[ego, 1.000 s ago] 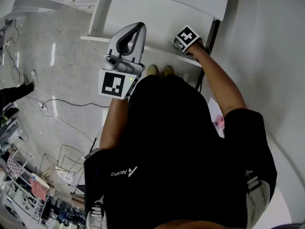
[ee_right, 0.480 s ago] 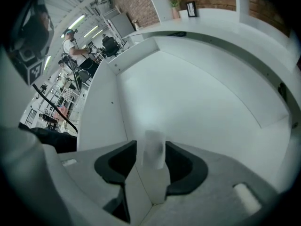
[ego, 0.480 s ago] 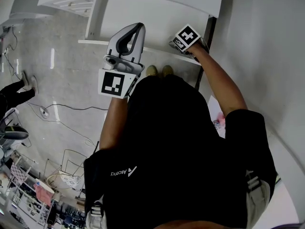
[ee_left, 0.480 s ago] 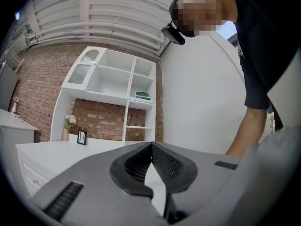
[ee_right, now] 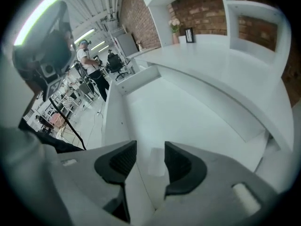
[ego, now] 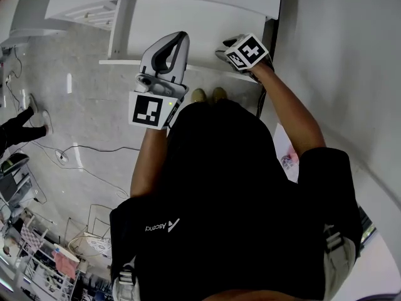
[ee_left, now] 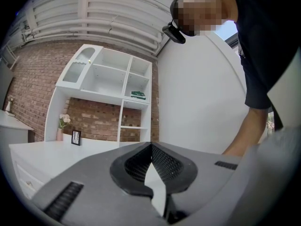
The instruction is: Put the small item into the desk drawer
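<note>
My right gripper [ego: 227, 54] hangs over the open white desk drawer [ego: 200, 27] at the top of the head view. In the right gripper view its jaws [ee_right: 150, 150] stand open above the drawer's floor [ee_right: 183, 112]. A small pale rectangular item [ee_right: 156, 163] lies flat on that floor, seen in the gap between the pads and touched by neither. My left gripper [ego: 178, 37] is held up in front of the person's chest, apart from the drawer. It is shut with nothing in it [ee_left: 151, 147] and points at a white wall.
The drawer's left wall [ee_right: 115, 112] and the desk top [ee_right: 221, 55] frame the right gripper. A white shelf unit [ee_left: 113, 84] stands against a brick wall. Cables [ego: 81, 149] run over the grey floor, and another person's leg [ego: 19, 124] shows at the left edge.
The right gripper has shifted slightly over the drawer and its marker cube has turned a little. The left gripper has stayed put. The leg at the left has moved.
</note>
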Demonstrator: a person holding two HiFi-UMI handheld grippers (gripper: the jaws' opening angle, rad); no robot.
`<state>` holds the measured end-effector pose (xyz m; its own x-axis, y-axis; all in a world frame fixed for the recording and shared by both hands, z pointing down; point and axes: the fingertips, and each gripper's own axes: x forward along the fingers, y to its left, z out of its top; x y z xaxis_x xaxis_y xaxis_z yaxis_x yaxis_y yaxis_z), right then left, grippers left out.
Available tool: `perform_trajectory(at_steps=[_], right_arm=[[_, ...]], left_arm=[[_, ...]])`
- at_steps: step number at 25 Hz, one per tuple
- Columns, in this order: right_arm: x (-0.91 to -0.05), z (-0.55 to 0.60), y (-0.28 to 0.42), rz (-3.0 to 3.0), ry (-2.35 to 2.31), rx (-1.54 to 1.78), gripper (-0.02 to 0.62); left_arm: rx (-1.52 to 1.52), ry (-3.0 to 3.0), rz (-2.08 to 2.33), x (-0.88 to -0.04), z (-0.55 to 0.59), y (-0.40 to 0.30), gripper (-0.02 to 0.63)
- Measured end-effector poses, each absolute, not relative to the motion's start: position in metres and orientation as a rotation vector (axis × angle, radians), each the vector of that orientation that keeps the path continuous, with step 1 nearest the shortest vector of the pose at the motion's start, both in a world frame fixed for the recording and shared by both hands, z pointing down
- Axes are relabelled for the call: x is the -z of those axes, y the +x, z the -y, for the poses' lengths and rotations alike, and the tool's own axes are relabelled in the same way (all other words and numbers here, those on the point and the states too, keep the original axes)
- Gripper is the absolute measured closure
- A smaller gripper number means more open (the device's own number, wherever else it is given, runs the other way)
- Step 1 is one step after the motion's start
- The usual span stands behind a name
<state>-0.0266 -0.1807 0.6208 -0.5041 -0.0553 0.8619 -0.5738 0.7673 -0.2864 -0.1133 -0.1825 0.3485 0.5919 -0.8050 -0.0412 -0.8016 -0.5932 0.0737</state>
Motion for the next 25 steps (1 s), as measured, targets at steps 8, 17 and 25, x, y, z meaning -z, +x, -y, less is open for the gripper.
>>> perform_trajectory(at_steps=[8, 17, 25], right_arm=[[-0.515, 0.192, -0.036, 2.345, 0.606, -0.574, 0.435], [-0.419, 0.19, -0.033, 2.642, 0.752, -0.459, 0.493], [-0.343, 0.171, -0.024, 2.926, 0.838, -0.296, 0.567]], left_arm=[[0.097, 2.798, 1.341, -0.342, 0.177, -0.09, 0.607], [0.094, 2.831, 1.308, -0.334, 0.172, -0.07, 0.607], [0.095, 2.845, 1.284, -0.324, 0.163, -0.054, 0.607]])
